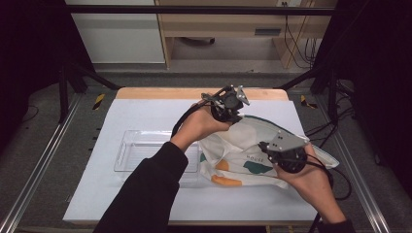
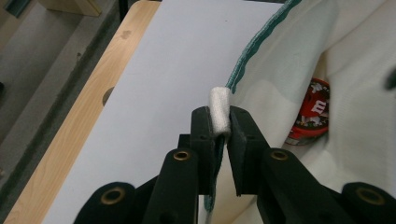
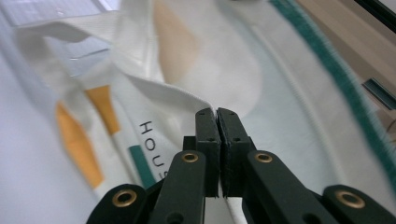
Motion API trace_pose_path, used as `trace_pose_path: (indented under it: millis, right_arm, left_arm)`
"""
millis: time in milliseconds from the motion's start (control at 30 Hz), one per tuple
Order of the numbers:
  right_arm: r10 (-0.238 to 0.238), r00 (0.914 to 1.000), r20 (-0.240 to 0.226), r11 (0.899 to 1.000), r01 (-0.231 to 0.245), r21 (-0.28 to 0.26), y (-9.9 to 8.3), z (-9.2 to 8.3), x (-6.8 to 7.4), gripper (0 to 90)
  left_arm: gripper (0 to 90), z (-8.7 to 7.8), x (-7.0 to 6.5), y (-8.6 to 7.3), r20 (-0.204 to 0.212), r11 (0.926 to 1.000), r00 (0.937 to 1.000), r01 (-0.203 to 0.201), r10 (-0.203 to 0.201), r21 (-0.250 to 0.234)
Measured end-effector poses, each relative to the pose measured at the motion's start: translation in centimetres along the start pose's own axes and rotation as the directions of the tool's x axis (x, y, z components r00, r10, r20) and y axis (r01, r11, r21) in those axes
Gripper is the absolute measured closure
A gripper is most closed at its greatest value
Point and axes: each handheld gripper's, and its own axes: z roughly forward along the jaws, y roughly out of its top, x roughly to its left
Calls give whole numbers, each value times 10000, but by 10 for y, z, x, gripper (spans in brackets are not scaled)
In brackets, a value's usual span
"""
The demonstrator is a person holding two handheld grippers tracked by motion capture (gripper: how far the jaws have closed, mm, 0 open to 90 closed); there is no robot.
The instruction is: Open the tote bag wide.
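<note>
The cloth bag [image 1: 252, 155], beside the clear tray [image 1: 145, 153], is pinched by the left gripper [image 1: 232, 115] and the right gripper [image 1: 266, 147]. Next, it should be pulled open.

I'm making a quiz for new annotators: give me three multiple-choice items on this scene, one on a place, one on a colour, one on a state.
1. Where does the clear tray lie?
A. left of the bag
B. on the bag
C. on the floor

2. What colour is the bag's edge trim?
A. red
B. green
C. black

3. How does the right gripper stand?
A. wide open
B. lying on the table
C. shut on the cloth bag

Key: 1 A, the high view shows the tray left of the bag. 2 B, the stitched edge is green. 3 C, the jaws pinch a fabric fold.
</note>
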Motion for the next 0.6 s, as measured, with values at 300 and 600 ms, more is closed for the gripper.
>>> trace_pose_path:
  millis: [300, 600]
  right_arm:
    - [347, 9963, -787, 9943, -423, -977, -31, -18, 39, 889]
    - [-95, 9963, -856, 9941, 2, -1082, -39, -19, 57, 890]
  left_arm:
    - [808, 8, 7, 0, -218, 9997, 9995, 225, -226, -15]
    - [810, 11, 13, 2, -905, 9992, 9951, 395, -398, -49]
